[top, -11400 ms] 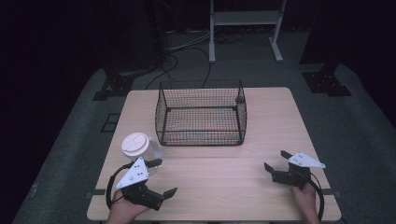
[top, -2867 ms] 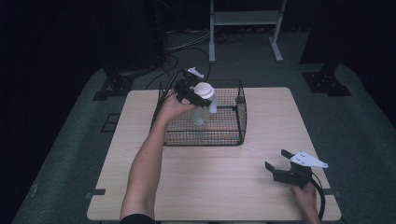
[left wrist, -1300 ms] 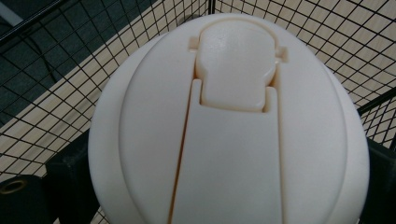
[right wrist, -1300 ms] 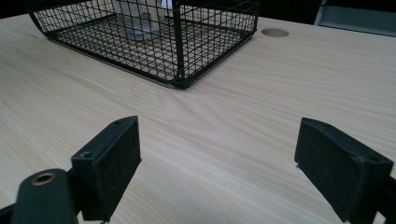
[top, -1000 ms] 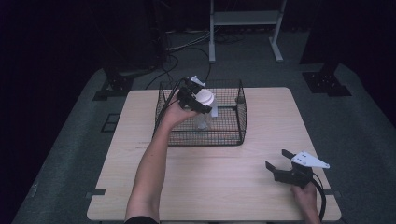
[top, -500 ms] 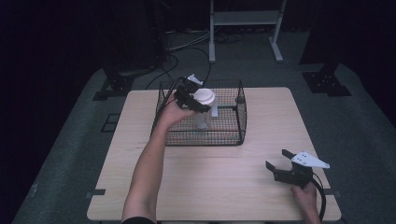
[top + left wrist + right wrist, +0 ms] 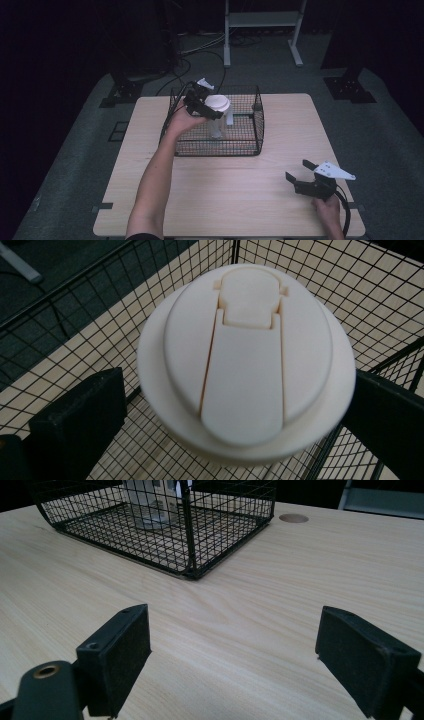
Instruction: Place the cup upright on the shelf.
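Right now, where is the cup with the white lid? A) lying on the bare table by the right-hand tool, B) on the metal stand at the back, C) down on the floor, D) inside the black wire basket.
D: the cup stands inside the wire basket, with the left gripper at its lid.

This looks like a lab or recording studio rather than a home. A plain light-wood table (image 7: 225, 195) stands alone on grey carpet (image 7: 390, 125), ringed by darkness as if black curtains close it in. Black stand bases (image 7: 350, 90) and a dark foot (image 7: 117, 92) rest on the carpet beside the table, and loose cables (image 7: 200, 50) trail across the floor behind it. At the back stand the white metal legs of a frame (image 7: 260, 30). Small tape marks (image 7: 101, 208) sit by the table's edge, and a square grid marker (image 7: 119, 131) lies on the carpet.
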Motion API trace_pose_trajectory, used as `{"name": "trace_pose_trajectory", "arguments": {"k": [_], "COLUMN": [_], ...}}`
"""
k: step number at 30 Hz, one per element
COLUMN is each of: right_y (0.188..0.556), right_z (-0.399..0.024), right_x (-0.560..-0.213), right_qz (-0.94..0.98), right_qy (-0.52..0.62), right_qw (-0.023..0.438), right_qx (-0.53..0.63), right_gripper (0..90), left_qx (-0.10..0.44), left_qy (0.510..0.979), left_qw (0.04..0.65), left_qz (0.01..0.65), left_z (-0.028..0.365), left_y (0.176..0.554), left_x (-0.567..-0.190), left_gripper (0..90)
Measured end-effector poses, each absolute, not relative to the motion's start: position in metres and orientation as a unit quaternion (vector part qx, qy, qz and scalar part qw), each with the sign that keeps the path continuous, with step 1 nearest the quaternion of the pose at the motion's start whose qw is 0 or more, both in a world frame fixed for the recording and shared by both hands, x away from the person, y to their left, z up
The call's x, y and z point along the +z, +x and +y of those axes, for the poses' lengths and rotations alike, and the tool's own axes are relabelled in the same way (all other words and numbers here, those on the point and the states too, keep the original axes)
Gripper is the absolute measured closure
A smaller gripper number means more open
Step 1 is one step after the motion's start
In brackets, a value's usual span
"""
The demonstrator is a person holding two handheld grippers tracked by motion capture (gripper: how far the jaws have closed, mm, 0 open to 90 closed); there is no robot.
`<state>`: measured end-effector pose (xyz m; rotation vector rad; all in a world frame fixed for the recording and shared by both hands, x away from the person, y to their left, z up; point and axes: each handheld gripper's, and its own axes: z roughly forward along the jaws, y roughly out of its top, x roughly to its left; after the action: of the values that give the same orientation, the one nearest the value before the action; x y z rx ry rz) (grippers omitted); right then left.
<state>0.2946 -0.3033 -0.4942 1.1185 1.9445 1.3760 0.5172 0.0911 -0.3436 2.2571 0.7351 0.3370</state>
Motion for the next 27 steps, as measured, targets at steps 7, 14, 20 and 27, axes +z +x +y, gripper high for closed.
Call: {"name": "trace_pose_trajectory", "arguments": {"k": [7, 14, 20, 27], "right_y": [0.294, 0.294, 0.294, 0.294], "right_z": [-0.302, -0.301, -0.301, -0.299], "right_x": [-0.494, -0.494, -0.494, -0.495], "right_qz": [0.716, 0.719, 0.719, 0.723], "right_qy": [0.412, 0.410, 0.410, 0.410], "right_qw": [0.250, 0.251, 0.251, 0.252], "right_qx": [0.505, 0.502, 0.502, 0.495], "right_gripper": [13.5, 13.4, 13.5, 13.4], "left_qx": [0.132, 0.132, 0.130, 0.130], "left_qy": [0.873, 0.872, 0.872, 0.871], "left_qw": [0.376, 0.381, 0.385, 0.396], "left_qz": [0.281, 0.277, 0.272, 0.261], "left_z": [0.101, 0.109, 0.119, 0.125], "left_y": [0.510, 0.500, 0.488, 0.474], "left_x": [-0.338, -0.340, -0.343, -0.339], "left_gripper": [0.0, 0.0, 0.0, 0.0]}}
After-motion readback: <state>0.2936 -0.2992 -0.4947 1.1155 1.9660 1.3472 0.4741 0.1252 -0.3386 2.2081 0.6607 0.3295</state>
